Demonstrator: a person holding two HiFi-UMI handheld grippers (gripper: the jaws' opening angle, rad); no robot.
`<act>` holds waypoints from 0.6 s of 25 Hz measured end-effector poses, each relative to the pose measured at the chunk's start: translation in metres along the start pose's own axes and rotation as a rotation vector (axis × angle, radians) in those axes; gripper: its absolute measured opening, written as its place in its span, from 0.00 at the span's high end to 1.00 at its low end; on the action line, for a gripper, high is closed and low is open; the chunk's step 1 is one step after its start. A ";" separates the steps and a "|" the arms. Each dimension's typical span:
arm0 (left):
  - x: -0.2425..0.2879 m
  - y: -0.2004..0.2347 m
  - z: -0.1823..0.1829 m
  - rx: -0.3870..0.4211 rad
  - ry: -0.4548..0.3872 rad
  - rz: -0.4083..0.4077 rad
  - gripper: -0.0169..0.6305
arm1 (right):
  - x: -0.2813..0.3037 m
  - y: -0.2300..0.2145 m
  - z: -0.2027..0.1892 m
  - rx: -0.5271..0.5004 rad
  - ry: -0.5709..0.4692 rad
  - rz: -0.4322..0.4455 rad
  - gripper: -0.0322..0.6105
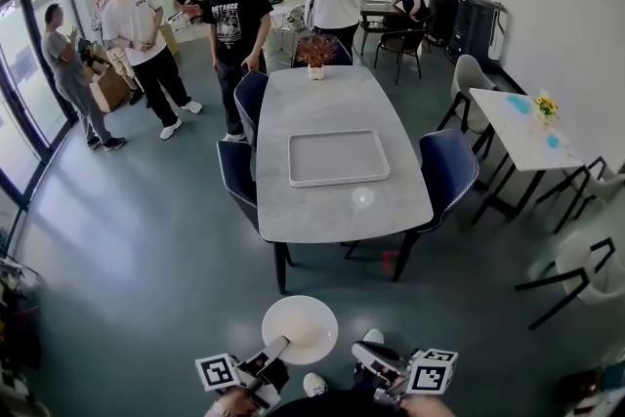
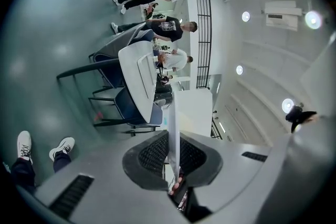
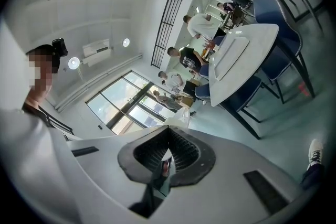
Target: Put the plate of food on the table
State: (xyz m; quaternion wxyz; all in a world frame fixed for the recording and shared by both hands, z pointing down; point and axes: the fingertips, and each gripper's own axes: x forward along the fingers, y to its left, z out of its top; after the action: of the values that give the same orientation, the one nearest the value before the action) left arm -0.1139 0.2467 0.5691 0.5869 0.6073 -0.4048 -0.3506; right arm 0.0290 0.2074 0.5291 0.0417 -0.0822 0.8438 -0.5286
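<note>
the left gripper (image 1: pixel 276 350) is clenching the near rim of the white plate (image 1: pixel 300 327), holding it over the floor well short of the table's (image 1: pixel 337 215) near edge, while the right gripper (image 1: pixel 363 354) is hanging pinched together on nothing, so the approach and set-down are waiting to be done.
</note>
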 end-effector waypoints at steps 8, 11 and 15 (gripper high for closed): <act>0.025 -0.005 0.013 0.008 -0.065 -0.006 0.94 | 0.010 -0.013 0.035 -0.016 0.061 0.024 0.93; 0.039 -0.006 0.018 0.009 -0.083 -0.004 0.94 | 0.014 -0.022 0.052 -0.054 0.094 0.017 0.93; 0.052 -0.006 0.024 0.010 -0.108 0.005 0.94 | 0.020 -0.030 0.065 0.004 0.110 0.048 0.93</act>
State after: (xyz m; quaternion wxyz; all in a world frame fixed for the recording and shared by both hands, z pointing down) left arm -0.1124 0.1894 0.5639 0.5622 0.5894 -0.4391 -0.3792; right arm 0.0220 0.1333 0.5282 0.0081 -0.0324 0.8455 -0.5329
